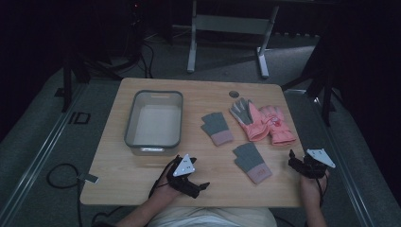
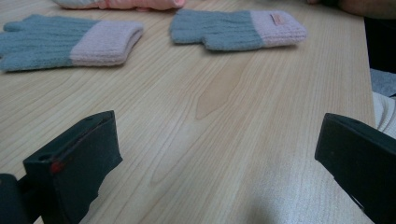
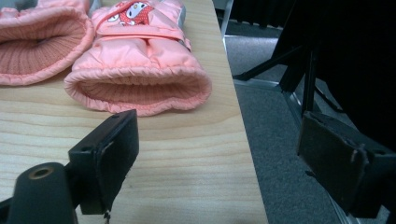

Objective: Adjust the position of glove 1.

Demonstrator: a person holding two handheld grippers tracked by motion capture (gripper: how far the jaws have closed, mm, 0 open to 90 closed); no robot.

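Resting spread wide at bottom center, left gripper (image 1: 202, 185), with right gripper (image 1: 292, 161) likewise spread just below pink ski gloves (image 1: 265, 123).

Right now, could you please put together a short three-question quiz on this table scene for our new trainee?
1. True or false: the grey bin already holds a glove.
2. How many gloves lie on the table? A) two B) three C) four
3. Fill in: the right gripper faces the open cuff of a ____ coloured padded glove.

Key
1. False. The bin is empty.
2. C. Two grey knit gloves with pink cuffs, one farther and one nearer, plus two padded ones.
3. Pink. The left gripper and the right one both have their fingers spread apart.
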